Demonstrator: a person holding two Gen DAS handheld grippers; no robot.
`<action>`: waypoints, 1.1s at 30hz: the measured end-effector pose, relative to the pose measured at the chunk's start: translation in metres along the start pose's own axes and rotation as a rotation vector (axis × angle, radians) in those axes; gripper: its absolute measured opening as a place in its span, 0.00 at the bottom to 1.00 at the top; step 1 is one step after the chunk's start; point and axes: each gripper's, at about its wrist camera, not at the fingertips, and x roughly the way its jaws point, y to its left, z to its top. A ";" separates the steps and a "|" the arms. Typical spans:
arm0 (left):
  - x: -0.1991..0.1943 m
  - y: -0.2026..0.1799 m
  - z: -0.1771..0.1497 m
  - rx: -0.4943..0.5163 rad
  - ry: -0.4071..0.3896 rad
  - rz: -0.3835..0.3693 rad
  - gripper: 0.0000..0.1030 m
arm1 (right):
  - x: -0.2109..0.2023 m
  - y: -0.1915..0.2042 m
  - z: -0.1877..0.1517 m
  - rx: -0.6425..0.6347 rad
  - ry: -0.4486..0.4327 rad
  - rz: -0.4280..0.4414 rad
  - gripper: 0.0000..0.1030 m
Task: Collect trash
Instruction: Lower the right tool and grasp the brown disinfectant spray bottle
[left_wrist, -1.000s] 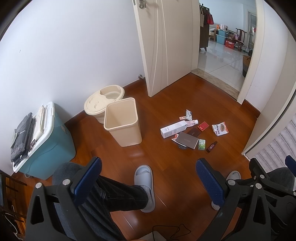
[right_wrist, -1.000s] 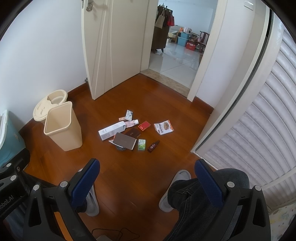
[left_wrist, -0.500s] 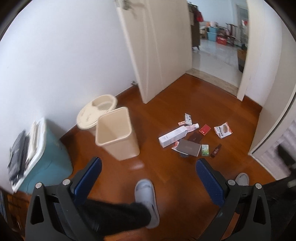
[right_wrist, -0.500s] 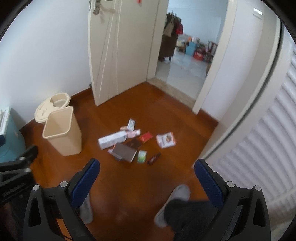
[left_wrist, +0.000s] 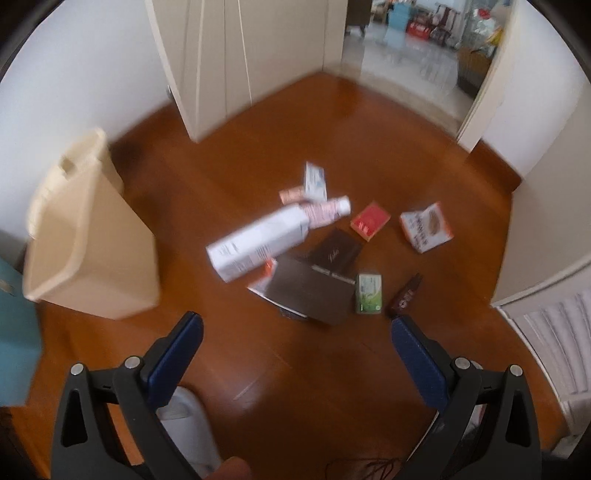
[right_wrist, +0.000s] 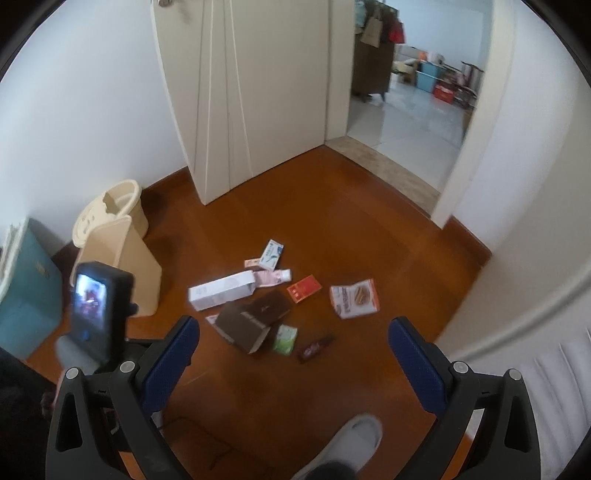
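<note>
Trash lies scattered on the wooden floor: a long white box (left_wrist: 258, 242) (right_wrist: 221, 290), a brown folded box (left_wrist: 310, 291) (right_wrist: 251, 321), a red packet (left_wrist: 370, 220) (right_wrist: 304, 288), a white snack bag (left_wrist: 425, 227) (right_wrist: 354, 298), a green packet (left_wrist: 368, 293) (right_wrist: 285, 339) and a dark wrapper (left_wrist: 404, 297) (right_wrist: 316, 347). A beige bin (left_wrist: 88, 243) (right_wrist: 127, 266) stands to their left. My left gripper (left_wrist: 295, 332) hangs open above the floor, just short of the pile. Farther back, my right gripper (right_wrist: 293, 336) is open too, holding nothing.
A white door (right_wrist: 251, 92) stands open onto a tiled room (right_wrist: 406, 125). A round beige lid (right_wrist: 110, 206) lies behind the bin, a teal box (right_wrist: 26, 280) at far left. The left gripper's camera unit (right_wrist: 98, 314) shows in the right wrist view. A slipper (right_wrist: 343, 446) is below.
Both grippers have moved forward and down toward the trash pile, which now looks larger and closer. Both stay open and empty. The person's legs have shifted out of the left wrist view.
</note>
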 end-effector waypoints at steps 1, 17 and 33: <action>0.017 -0.001 -0.001 -0.011 0.022 0.003 1.00 | 0.015 -0.007 0.000 0.004 0.021 0.015 1.00; 0.106 0.005 -0.010 -0.246 0.067 0.037 1.00 | 0.347 -0.073 -0.097 0.321 0.341 0.016 1.00; 0.122 -0.018 0.000 -0.129 0.023 0.093 1.00 | 0.465 -0.049 -0.162 0.527 0.502 -0.067 0.65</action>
